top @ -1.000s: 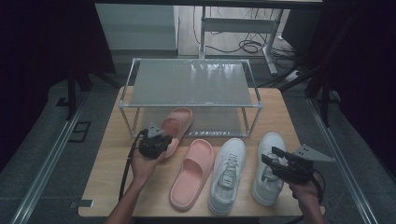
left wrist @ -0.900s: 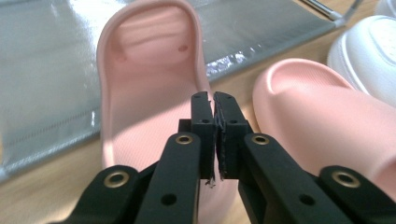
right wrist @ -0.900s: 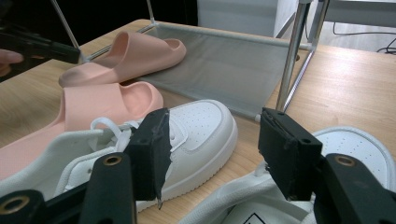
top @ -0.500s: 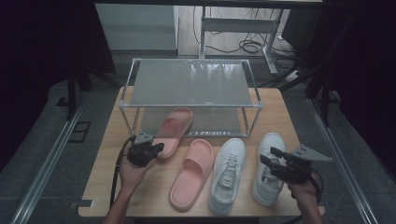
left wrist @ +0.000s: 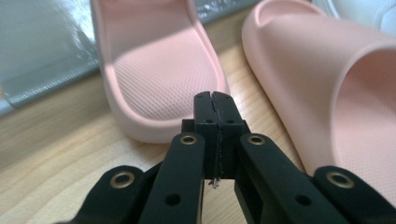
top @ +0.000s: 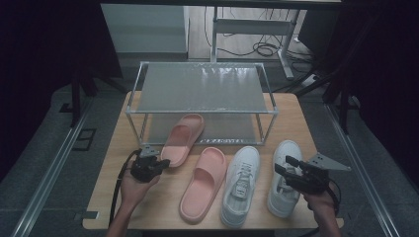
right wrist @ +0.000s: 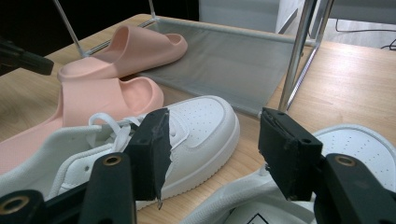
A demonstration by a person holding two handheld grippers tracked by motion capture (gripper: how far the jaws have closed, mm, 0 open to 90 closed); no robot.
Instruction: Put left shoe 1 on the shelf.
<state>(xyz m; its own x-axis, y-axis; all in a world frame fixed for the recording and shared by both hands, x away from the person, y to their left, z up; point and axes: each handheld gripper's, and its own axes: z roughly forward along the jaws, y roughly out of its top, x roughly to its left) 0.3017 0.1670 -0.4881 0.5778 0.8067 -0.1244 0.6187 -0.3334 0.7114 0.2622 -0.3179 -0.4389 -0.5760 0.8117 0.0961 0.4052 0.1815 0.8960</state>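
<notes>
A pink slipper lies toe-first on the lower shelf of a metal shoe rack, its heel out on the table. My left gripper is shut with nothing between its jaws, just short of that heel. The second pink slipper lies beside it on the table. To its right lie two white sneakers. My right gripper hangs open over the right sneaker, holding nothing.
The rack's grey lower shelf has free room to the right of the slipper, and a rack leg stands at its front corner. The wooden table ends close behind the person's hands.
My left gripper has drawn back from the slipper's heel, leftward and toward the near edge, and its jaws have come together. The slipper and my right gripper have stayed put.
</notes>
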